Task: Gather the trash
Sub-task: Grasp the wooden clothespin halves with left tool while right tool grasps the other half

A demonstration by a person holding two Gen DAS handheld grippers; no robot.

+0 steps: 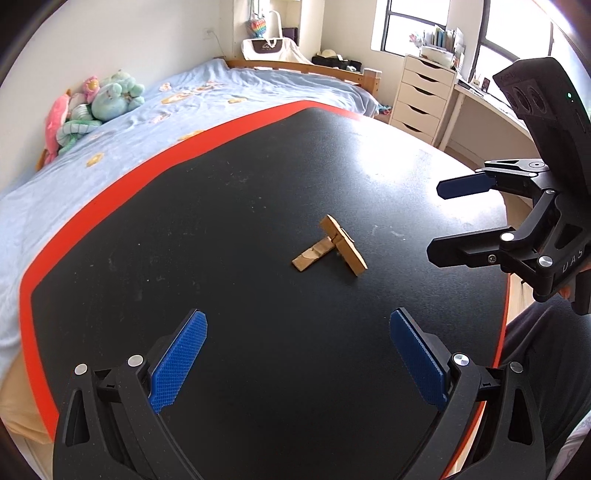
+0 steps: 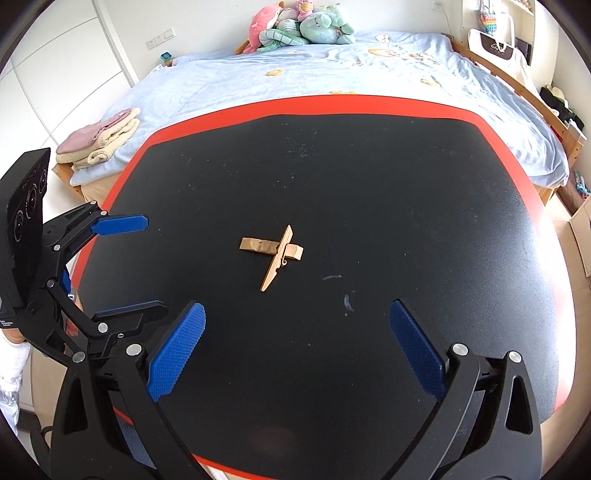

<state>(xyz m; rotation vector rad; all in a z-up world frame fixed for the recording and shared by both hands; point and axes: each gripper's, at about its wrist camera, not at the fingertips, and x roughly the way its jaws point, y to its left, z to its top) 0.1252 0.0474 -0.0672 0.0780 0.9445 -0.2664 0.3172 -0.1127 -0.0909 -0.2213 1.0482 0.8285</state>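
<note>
A wooden clothespin [image 1: 347,245] [image 2: 277,258] is clipped across a folded strip of brown paper [image 1: 312,255] [image 2: 258,246]; both lie in the middle of the black table with a red rim [image 1: 110,192] [image 2: 369,101]. My left gripper [image 1: 297,354] is open and empty, held above the table short of the pin; it also shows at the left of the right wrist view [image 2: 144,262]. My right gripper [image 2: 295,347] is open and empty, short of the pin; it also shows at the right of the left wrist view [image 1: 436,221].
A bed with a light blue sheet [image 2: 332,70] runs along the table's far side, with plush toys [image 2: 299,26] and folded towels [image 2: 99,136] on it. A white drawer unit [image 1: 424,96] and a desk stand by the windows.
</note>
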